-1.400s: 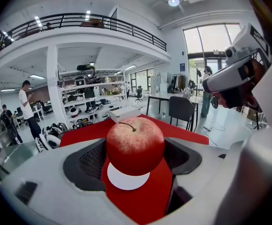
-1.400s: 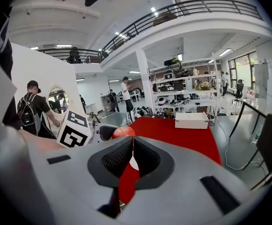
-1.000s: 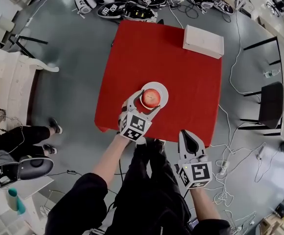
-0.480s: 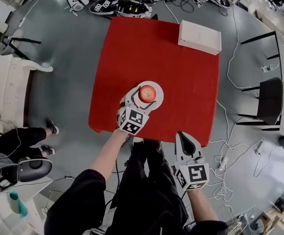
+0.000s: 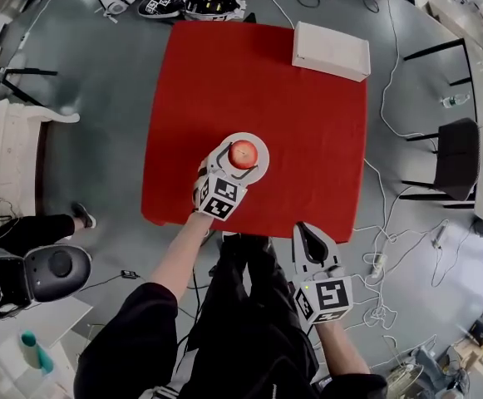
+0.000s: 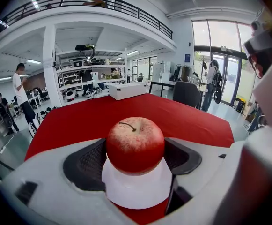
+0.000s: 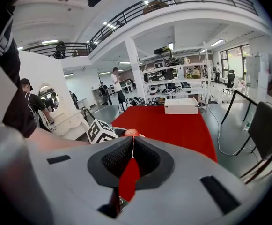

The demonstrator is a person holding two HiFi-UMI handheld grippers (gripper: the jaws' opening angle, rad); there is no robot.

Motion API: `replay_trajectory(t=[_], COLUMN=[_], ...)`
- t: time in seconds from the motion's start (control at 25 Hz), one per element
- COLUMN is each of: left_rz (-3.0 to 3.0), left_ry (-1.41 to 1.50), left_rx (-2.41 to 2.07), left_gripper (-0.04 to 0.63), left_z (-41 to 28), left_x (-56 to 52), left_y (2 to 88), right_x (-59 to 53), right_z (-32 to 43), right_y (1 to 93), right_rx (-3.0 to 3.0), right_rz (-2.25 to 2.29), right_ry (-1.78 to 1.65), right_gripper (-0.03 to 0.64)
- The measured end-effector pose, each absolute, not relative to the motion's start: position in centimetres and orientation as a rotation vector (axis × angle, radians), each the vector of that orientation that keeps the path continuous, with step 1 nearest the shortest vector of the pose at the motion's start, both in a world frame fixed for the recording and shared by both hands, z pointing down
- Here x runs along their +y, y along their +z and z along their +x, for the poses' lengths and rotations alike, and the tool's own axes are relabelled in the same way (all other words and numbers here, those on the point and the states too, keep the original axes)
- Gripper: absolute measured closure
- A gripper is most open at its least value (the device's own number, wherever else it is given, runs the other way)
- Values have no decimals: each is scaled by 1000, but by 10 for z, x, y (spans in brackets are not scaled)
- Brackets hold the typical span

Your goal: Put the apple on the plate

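A red apple (image 5: pixel 243 151) (image 6: pixel 135 145) rests on a small white plate (image 5: pixel 262 151) (image 6: pixel 136 193) near the front of the red-covered table (image 5: pixel 308 140). My left gripper (image 5: pixel 238 161) (image 6: pixel 135 159) reaches in from the front edge, and its two dark pads press against the apple's sides. My right gripper (image 5: pixel 312 233) (image 7: pixel 132 156) hangs off the table's front edge over the person's legs, jaws shut together with nothing between them. From the right gripper view the apple (image 7: pixel 131 133) peeks out beyond the left gripper's marker cube (image 7: pixel 100 130).
A white box (image 5: pixel 330 51) lies at the table's far right corner. Headsets and cables (image 5: pixel 191 2) lie on the floor beyond the far edge. A black chair (image 5: pixel 461 165) and loose cords are on the right, a seated person's legs (image 5: pixel 25 248) on the left.
The head camera has shifted, so the table sits higher in view. The left gripper stays round the apple on the plate; the right gripper has not moved.
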State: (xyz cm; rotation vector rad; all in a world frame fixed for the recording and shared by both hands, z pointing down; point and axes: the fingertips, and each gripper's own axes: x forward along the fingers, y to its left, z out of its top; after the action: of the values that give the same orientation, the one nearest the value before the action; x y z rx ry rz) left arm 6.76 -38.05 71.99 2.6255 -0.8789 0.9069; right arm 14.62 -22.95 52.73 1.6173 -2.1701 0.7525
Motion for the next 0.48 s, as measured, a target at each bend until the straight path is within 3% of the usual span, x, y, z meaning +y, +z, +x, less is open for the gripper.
replay_trajectory(t=[0.48], left_rz=[2606], left_ry=[957], left_rx=[-833], left_gripper=[222], left_z=[69], left_x=[-378], left_y=[739], right_x=[-233], right_z=[158], right_y=[530], right_rx=[-2147], right_rz=[1652], right_ry=[765], right_gripper=[604])
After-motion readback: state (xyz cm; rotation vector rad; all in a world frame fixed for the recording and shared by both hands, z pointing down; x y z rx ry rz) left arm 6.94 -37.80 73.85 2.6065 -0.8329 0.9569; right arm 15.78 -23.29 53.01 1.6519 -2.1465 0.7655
